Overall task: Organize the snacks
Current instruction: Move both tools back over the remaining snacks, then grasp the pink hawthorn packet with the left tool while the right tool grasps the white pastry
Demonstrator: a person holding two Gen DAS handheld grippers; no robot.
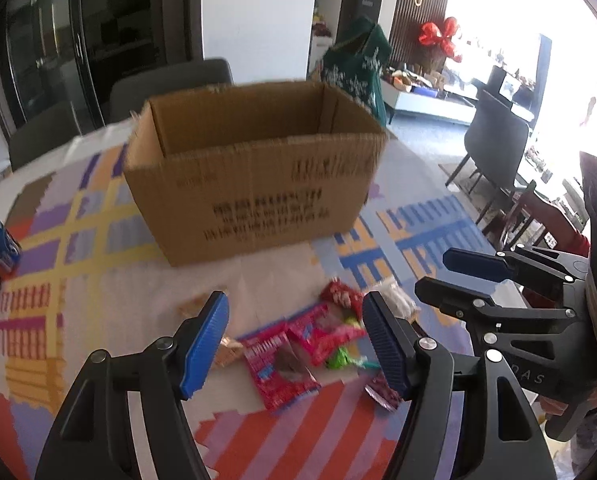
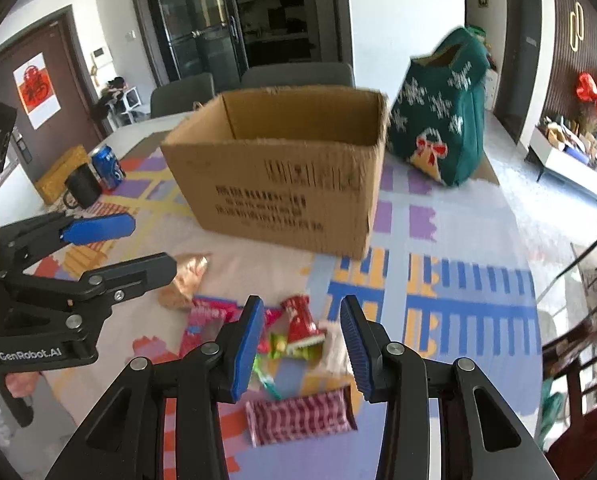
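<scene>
An open cardboard box stands on the patterned tablecloth; it also shows in the right wrist view. A pile of snack packets lies in front of it: pink packets, a red wrapped candy, a green candy, a gold packet and a maroon striped packet. My left gripper is open and empty above the pile. My right gripper is open and empty above the red candy. Each gripper also shows in the other's view, the right one and the left one.
A blue can and a black mug stand at the table's left, with a yellow box behind them. A green knitted bag stands right of the box. Grey chairs line the far edge. A dark chair stands on the floor at right.
</scene>
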